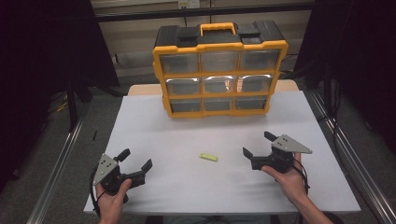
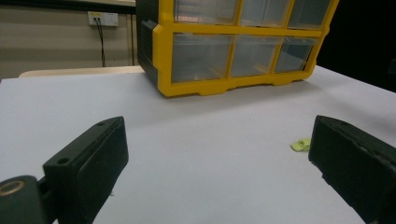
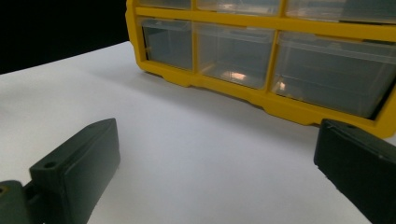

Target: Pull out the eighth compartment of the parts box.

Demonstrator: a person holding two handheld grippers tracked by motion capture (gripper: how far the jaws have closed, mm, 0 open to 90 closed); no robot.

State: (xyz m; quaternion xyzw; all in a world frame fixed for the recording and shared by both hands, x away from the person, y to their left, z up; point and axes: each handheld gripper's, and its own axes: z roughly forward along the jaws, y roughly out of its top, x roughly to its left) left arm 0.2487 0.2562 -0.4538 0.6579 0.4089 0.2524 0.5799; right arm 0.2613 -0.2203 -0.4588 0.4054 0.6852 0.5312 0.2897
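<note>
Nothing is held at this moment, so the work is judged to be at its very start. The left gripper (image 1: 136, 162) is held low over the near left part of the white table (image 1: 159, 135), its jaws spread wide and empty; the right gripper (image 1: 258, 145) is held over the near right part, its jaws likewise spread wide with nothing between them. A small yellow-green piece (image 1: 208, 157) is seen lying flat on the table between the two grippers, apart from both and somewhat nearer the right one; in the left gripper view it (image 2: 300, 144) is glimpsed just beside the right-hand jaw, resting on the surface. At the far side of the table a yellow drawer organiser (image 1: 219, 70) is stood upright, and all of its clear drawers (image 1: 217, 85) are seen shut. If the piece is meant for one of those drawers, as is supposed, everything is left to be done: the piece is yet to be grasped, a drawer is yet to be pulled open, and the piece is yet to be dropped in.
</note>
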